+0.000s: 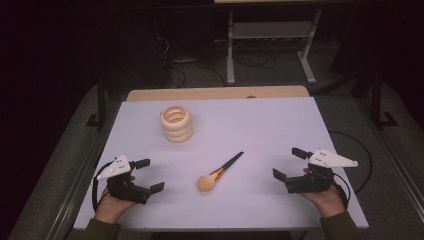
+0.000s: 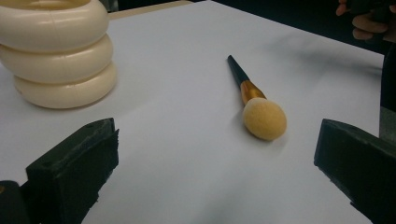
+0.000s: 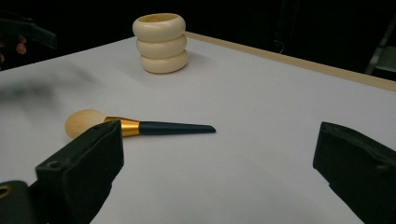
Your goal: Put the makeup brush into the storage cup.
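Two grippers rest low over the near edge of our white table [image 1: 260,125], one in each hand. Our left gripper [image 1: 149,175] has its jaws spread wide with nothing between them, and our right gripper [image 1: 287,164] is just as wide and just as empty. Between them, well apart from both, the makeup brush [image 1: 218,173] lies flat, its round tan head toward us and its dark handle pointing away. Farther back on the left stands a cream ringed holder [image 1: 176,123], upright
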A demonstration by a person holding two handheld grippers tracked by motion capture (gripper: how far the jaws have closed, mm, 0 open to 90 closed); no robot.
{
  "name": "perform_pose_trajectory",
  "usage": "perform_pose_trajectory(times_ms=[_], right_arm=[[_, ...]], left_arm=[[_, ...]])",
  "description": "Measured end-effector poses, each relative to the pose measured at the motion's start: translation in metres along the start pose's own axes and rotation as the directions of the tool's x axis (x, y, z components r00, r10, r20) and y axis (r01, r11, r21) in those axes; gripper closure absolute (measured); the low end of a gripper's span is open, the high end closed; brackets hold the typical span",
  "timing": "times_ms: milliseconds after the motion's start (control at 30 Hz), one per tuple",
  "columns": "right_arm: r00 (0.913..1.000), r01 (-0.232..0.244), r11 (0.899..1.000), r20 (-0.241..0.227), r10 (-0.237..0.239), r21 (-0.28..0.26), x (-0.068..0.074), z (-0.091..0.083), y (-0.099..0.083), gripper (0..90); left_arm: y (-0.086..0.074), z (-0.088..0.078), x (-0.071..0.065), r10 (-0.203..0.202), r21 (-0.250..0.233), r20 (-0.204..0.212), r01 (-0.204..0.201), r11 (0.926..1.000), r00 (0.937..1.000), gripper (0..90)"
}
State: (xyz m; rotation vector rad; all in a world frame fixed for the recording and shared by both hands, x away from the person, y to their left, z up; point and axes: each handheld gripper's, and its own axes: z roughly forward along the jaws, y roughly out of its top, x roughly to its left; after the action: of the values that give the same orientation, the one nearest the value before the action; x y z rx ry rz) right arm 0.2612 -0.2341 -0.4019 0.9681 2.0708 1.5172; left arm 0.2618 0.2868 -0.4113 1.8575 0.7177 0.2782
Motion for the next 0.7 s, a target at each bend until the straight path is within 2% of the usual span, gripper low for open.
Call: perform_pose_trajectory(times_ms=[700], right_arm=[[0.9989, -0.016, 1.000, -0.044, 0.015, -0.017, -0.002, 0.012, 0.009, 1.1]], left_arm=[[0.000, 0.002, -0.002, 0.012, 0.016, 0.003, -0.012, 0.9998, 0.9999, 0.0]])
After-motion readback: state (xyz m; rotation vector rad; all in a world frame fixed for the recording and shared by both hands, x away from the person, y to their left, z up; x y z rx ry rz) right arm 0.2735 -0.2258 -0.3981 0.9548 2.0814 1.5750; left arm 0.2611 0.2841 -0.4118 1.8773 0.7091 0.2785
